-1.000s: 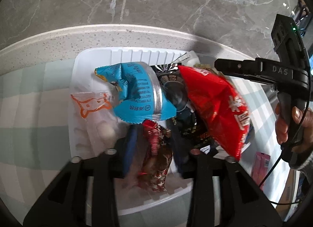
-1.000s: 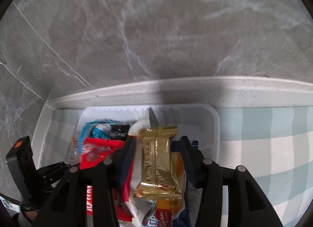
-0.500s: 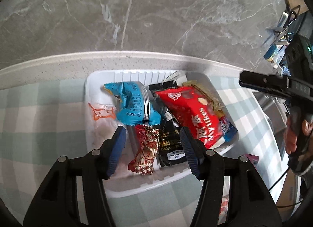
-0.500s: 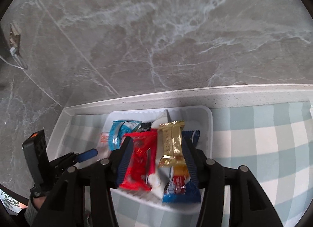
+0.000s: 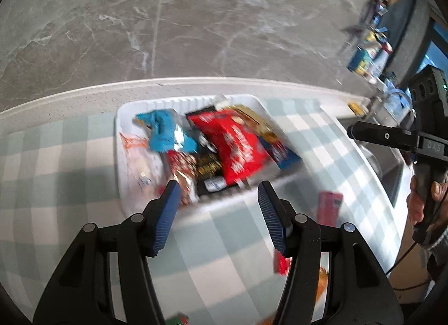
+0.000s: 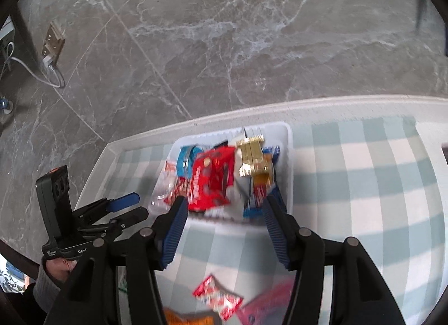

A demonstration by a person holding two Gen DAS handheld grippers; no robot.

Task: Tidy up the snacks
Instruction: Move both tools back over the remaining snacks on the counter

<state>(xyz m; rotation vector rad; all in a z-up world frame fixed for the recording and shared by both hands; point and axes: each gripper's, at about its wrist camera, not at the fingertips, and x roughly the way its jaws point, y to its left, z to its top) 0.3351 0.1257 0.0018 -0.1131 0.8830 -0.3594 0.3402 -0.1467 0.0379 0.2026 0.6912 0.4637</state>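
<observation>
Both pictures are smeared, so the words on the packets cannot be read. The white tray [image 5: 123,157] sits on the checked cloth [image 5: 56,185] by the grey stone wall [image 5: 196,17]. It is full of snacks: a blue packet [image 5: 165,132], a big red packet [image 5: 238,146], and a gold bar [image 6: 253,157] on top at the right. Many packets hide under others.

The left gripper [image 5: 218,213] has its jaws apart with nothing between them. The right gripper [image 6: 224,224] has just been opening and is empty too. Loose packets lie on the cloth near the bottom edge, partly cut off, like a red-and-white packet [image 6: 218,299].
</observation>
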